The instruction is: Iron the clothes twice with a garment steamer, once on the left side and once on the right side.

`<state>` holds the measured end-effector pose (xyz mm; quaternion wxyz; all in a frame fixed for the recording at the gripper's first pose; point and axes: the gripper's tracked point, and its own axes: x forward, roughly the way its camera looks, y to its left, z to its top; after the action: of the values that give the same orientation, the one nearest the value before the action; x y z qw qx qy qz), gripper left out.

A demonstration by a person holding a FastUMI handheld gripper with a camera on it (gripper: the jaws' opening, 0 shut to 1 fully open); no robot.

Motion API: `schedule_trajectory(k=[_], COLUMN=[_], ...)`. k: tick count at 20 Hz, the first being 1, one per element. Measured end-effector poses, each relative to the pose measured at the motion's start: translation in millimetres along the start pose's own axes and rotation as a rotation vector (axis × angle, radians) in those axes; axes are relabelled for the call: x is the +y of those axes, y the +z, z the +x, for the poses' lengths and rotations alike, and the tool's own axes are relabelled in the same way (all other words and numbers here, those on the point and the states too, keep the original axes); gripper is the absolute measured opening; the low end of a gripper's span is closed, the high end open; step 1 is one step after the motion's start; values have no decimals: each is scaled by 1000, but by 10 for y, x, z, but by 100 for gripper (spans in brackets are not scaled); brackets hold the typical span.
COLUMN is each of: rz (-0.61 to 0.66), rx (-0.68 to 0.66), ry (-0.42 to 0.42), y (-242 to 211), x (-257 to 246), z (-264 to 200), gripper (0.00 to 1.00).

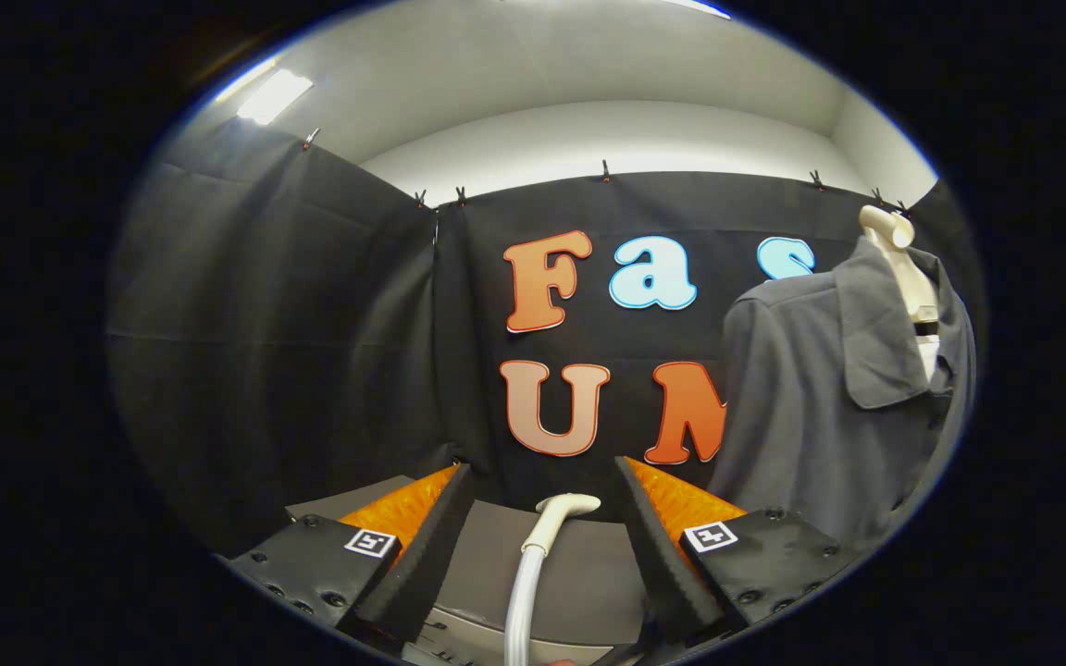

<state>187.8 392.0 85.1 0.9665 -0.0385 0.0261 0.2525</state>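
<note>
Steamer head (pixel 563 511) with its pale hose (pixel 524 592) lies on the grey bench (pixel 588 573), between the gripper (pixel 544 541) fingers and slightly ahead of them, hose running back toward the near edge. Judged: head is hard smooth plastic, light, likely a bit slippery; the hose is flexible and will drag and tug sideways once lifted, so best hold is on the stiff neck just behind the nozzle, not on the soft hose. Jaws stand wide apart, nothing between the pads, touching nothing; ribbed black pads with orange backing flank the steamer on both sides with clear gaps. Grey shirt (pixel 829 398) hangs on a cream mannequin stand (pixel 903 259) to the far right, collar folded open, fabric soft and loose, will sway if pushed by the nozzle. Black cloth wall (pixel 292 324) behind. Task looks not yet begun: steamer not picked up, shirt well apart from the fingers. Next move calls for easing forward and closing on the neck.
</note>
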Motion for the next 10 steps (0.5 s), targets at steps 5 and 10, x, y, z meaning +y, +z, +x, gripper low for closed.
schedule_trajectory(k=[5,10], rz=[-89,-111], rx=[193,447], ry=[-1,-6], y=[-603,-1498], x=[106,75], z=[1045,1637], gripper=[98,98])
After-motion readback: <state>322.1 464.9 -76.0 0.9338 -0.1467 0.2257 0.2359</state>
